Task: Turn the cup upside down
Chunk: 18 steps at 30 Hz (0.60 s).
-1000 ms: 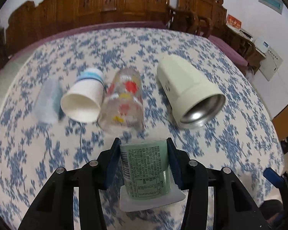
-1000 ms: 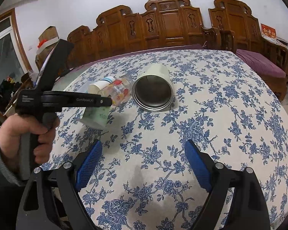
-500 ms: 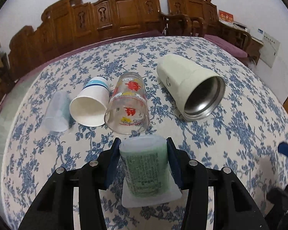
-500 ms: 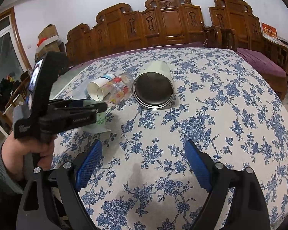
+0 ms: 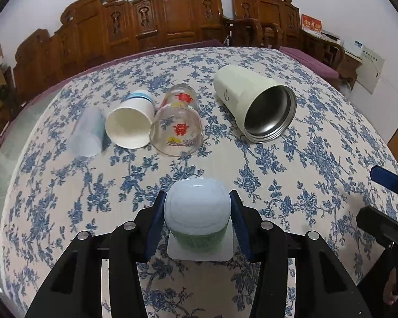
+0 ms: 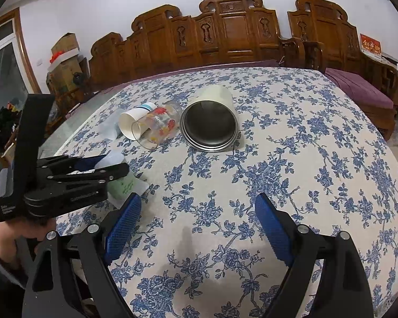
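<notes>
My left gripper (image 5: 197, 209) is shut on a green plastic cup (image 5: 197, 212). The cup stands upside down, its pale base up and its square rim flange on the tablecloth. In the right wrist view the same cup (image 6: 120, 182) sits at the left, held by the left gripper (image 6: 103, 169). My right gripper (image 6: 196, 228) is open and empty above the near part of the table, to the right of the cup. One of its blue pads (image 5: 384, 179) shows at the right edge of the left wrist view.
Several cups lie on their sides further back on the floral tablecloth (image 5: 305, 175): a cream steel-lined tumbler (image 5: 254, 106), a printed glass (image 5: 177, 124), a white paper cup (image 5: 131, 124) and a clear plastic cup (image 5: 89, 132). Carved wooden chairs (image 5: 172, 18) line the far side.
The left gripper has turned the green cup from lying tilted, label up, to standing base up with its rim on the cloth. The right gripper has stayed still.
</notes>
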Tool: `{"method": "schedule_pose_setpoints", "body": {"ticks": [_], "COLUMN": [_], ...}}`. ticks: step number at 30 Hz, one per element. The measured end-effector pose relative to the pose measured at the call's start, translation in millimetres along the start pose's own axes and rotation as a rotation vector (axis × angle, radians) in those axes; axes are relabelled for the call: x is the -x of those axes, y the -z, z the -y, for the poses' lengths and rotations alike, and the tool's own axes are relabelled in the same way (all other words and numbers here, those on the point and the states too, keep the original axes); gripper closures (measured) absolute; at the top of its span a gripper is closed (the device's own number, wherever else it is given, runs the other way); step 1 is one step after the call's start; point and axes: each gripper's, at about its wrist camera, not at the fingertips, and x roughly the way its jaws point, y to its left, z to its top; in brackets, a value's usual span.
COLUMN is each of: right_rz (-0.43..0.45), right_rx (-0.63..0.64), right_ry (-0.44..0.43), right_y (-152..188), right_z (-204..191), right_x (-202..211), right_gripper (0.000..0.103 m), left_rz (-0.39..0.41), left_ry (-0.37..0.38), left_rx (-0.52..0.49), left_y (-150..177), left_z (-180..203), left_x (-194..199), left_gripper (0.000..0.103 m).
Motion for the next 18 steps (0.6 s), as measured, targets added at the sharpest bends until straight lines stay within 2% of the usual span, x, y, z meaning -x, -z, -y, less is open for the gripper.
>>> {"method": "schedule_pose_setpoints", "body": {"ticks": [1,2,3,5,7,12,18], "right_rz": [0.001,0.002,0.004,0.005,0.007,0.022,0.039], "right_rx": [0.002,0.002,0.002,0.003,0.002,0.02,0.027], "right_ry": [0.005,0.007,0.009,0.017,0.025,0.049,0.051], "right_y": [0.2,0.1,0.0,0.2,0.5,2.3,3.6], "right_z": [-0.2,0.0,0.9,1.0,1.1,-3.8,-11.8], "right_x": [0.2,0.4,0.4,0.9,1.9,6.7,15.0], "right_gripper": [0.014,0.014,0.014,0.014,0.014,0.014,0.014], "left_rz": [0.005,0.016,0.025,0.035,0.042,0.097,0.143], "left_ry": [-0.009,-0.02,-0.027,-0.03,-0.027,-0.048,-0.107], "left_rx": [-0.002,0.0,0.003,0.016,0.032,0.055,0.054], "left_y": [0.4,0.8,0.7,1.8,2.6,9.9,21.9], "left_z": [-0.4,-1.5,-3.2,-7.4,-11.5,-22.4,-28.7], "left_x": [2.1,5.8,9.0,17.0,25.2,57.7,91.2], "left_gripper": [0.045,0.039,0.035,0.034,0.024,0.008,0.008]}}
